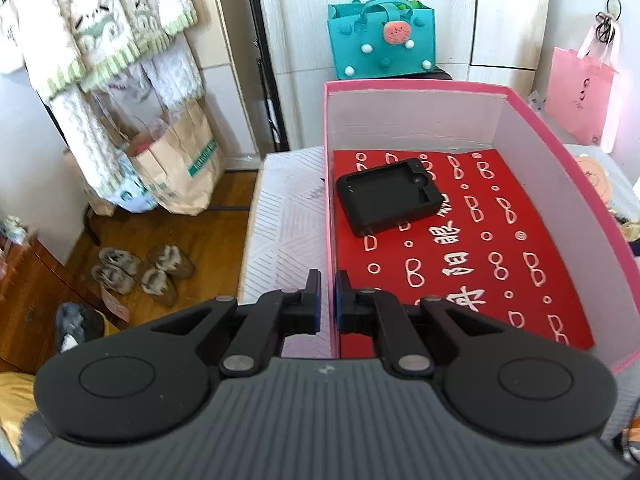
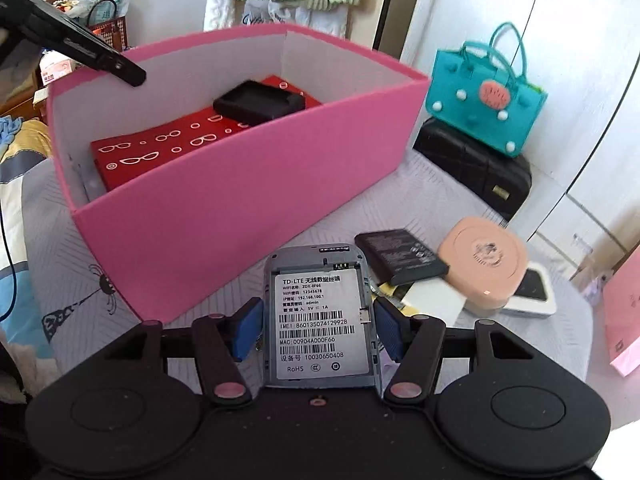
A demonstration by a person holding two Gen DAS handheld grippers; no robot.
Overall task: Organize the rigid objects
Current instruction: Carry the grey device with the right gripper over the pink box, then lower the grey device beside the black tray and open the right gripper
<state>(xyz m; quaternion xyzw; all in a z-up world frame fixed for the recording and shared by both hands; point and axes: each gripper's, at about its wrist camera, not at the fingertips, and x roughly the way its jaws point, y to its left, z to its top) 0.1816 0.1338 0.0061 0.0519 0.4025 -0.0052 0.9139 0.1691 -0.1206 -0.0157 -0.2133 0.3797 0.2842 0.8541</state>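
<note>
A pink box with white inner walls stands on the bed, lined with a red sheet printed with white glasses. A black rubber case lies in it on that sheet. My left gripper is shut on the box's left wall, one finger on each side. In the right wrist view the left gripper shows at the box's far rim. My right gripper is shut on a grey pocket router, label side up, just in front of the box.
On the bedspread right of the router lie a black battery, a white card, a peach rounded device and a white gadget. Behind them a teal felt bag sits on a black quilted case. Slippers lie on the floor.
</note>
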